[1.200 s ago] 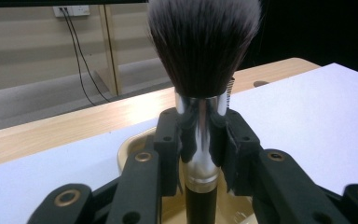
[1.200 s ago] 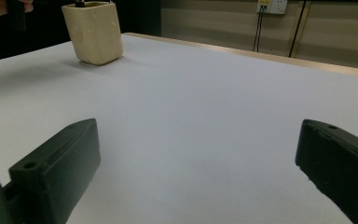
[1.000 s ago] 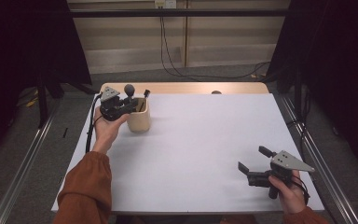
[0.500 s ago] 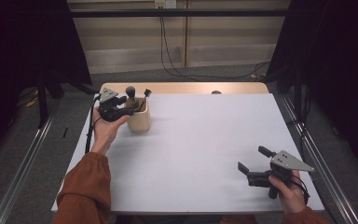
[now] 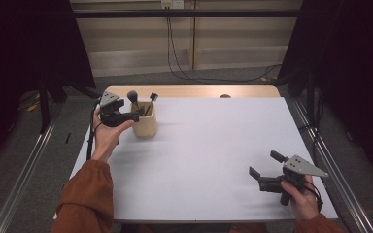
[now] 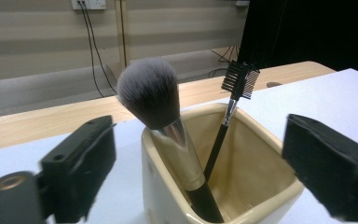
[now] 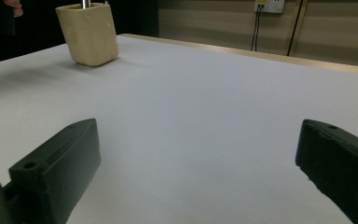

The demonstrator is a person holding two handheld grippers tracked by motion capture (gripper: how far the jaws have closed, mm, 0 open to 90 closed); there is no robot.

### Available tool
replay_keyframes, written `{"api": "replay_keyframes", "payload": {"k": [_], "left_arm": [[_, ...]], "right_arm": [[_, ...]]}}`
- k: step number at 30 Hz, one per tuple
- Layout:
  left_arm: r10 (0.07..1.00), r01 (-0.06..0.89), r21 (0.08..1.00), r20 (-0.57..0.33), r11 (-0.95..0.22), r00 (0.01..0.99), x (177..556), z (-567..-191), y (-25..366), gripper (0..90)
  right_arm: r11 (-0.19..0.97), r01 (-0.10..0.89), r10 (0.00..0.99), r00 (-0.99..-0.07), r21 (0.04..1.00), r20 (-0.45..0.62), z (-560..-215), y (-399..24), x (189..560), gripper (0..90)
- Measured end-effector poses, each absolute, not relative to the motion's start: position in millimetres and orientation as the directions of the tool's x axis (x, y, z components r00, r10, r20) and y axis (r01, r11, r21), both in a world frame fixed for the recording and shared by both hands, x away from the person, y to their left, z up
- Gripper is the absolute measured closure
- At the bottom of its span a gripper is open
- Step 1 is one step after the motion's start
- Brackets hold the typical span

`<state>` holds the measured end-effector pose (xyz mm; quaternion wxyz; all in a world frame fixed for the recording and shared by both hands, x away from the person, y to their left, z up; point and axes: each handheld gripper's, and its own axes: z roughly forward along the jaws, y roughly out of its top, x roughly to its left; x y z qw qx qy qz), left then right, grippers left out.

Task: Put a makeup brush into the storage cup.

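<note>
- Left tool: at the far left of the table, level with the rim of the cup. Its jaws have just been opening and now stand wide to either side of the cup, pads clear of it, nothing gripped.
- Cup: cream, square-sided, upright, close before the left tool. It holds two items, both leaning, heads up.
- Powder brush: grey-white bristle head, metal ferrule, dark handle down in the near corner of the cup.
- Comb brush: slim dark handle, small toothed head, toward the cup's far side.
- Right tool: near right of the table, well apart from the cup, jaws wide, empty, above bare table.
- View notes: the left gripper view gives the cup's inside and both brush heads in detail; the high view shows them small. The right gripper view shows the cup far off at upper left, its contents cut off by the frame edge.
</note>
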<state>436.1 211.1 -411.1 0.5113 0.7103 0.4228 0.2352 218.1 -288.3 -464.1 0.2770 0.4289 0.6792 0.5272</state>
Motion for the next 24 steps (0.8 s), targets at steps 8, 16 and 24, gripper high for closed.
{"api": "replay_keyframes", "payload": {"k": [8, 16, 24], "left_arm": [[0.828, 0.337, 0.938, -0.130, -0.075, 0.545, 425.5, -406.2, 220.4, 3.1], [0.824, 0.322, 0.944, -0.121, -0.078, 0.554, 413.1, -405.8, 230.1, 2.4], [0.812, 0.269, 0.958, -0.079, -0.098, 0.579, 394.0, -401.3, 231.3, 3.0]], "right_arm": [[0.056, 0.281, 0.877, -0.472, 0.958, 0.087, -463.2, -288.6, 216.9, 0.0], [0.032, 0.285, 0.879, -0.464, 0.958, 0.109, -463.3, -289.7, 216.2, 0.0], [0.031, 0.280, 0.879, -0.465, 0.960, 0.107, -461.6, -289.1, 213.3, 0.0]]}}
